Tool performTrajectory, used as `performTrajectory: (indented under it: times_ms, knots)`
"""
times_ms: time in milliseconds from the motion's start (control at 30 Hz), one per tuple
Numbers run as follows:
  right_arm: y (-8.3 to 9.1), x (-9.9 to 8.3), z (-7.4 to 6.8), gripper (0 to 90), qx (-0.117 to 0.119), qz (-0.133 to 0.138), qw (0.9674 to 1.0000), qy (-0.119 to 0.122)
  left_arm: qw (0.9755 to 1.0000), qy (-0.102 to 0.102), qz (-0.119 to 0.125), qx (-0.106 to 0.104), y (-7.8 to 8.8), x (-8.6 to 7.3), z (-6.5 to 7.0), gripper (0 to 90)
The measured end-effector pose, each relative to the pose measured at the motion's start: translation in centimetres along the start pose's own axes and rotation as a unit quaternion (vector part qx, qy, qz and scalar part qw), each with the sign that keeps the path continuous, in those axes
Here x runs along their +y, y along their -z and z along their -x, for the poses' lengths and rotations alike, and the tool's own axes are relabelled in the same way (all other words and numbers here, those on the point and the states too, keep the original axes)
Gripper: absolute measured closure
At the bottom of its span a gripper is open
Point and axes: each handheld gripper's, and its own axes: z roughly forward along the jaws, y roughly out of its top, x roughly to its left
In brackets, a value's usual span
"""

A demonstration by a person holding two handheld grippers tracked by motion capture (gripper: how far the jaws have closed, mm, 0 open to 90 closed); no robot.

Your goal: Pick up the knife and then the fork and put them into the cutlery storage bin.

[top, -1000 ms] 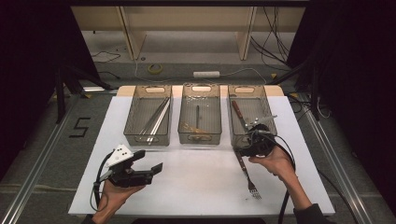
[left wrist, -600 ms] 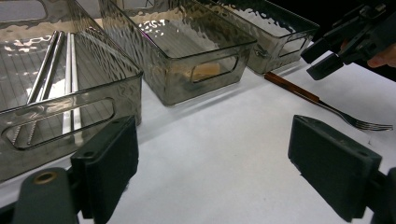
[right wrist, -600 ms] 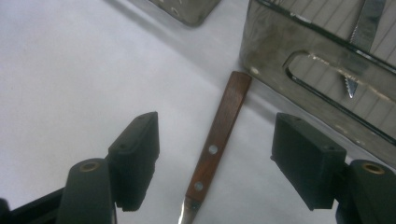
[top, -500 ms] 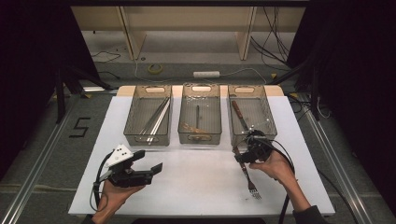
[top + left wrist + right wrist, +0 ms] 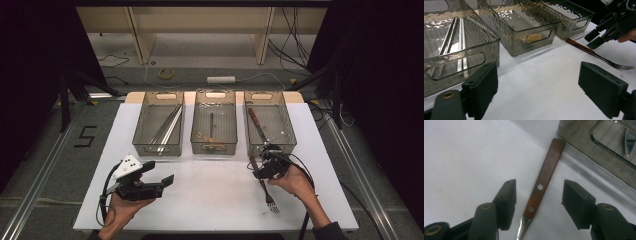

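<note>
A fork (image 5: 266,194) with a brown wooden handle (image 5: 546,167) lies on the white table (image 5: 210,205), just in front of the right-hand bin (image 5: 291,141). My right gripper (image 5: 259,169) points down over it. In the right gripper view, my right gripper (image 5: 539,185) straddles the handle. Its jaws have just been closing, and a gap still shows between each pad and the wood. My left gripper (image 5: 161,172) rests open at the front left with nothing between its fingers. In the left gripper view, my left gripper (image 5: 539,75) faces the fork (image 5: 599,57) and the right gripper (image 5: 599,37).
Three clear bins stand in a row at the back. The left bin (image 5: 157,148) holds long metal sticks (image 5: 167,125), the middle bin (image 5: 214,148) a thin utensil, and the right bin a wooden-handled knife (image 5: 256,125). The table's front edge lies near both hands.
The right gripper has dropped from the front of the right bin to the fork's handle, and its jaws have narrowed around it. The left gripper has not moved.
</note>
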Motion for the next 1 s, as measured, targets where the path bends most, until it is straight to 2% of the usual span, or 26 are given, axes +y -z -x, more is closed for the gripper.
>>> performTrajectory:
  times_ms: [367,700,1000]
  knots:
    - [-0.9,-0.4,-0.2,55.6,-0.003,-0.025,0.9996,0.009,1.0,-0.001,-0.002,0.0,0.0,0.0,0.0,15.7]
    - [-1.2,-0.6,-0.5,62.4,-0.004,-0.035,0.999,0.026,1.0,-0.003,-0.002,-0.001,0.0,0.0,0.0,15.7]
    - [-1.5,-0.7,-0.8,64.9,-0.017,-0.043,0.9982,0.038,1.0,-0.002,-0.002,-0.001,0.0,0.0,0.0,15.7]
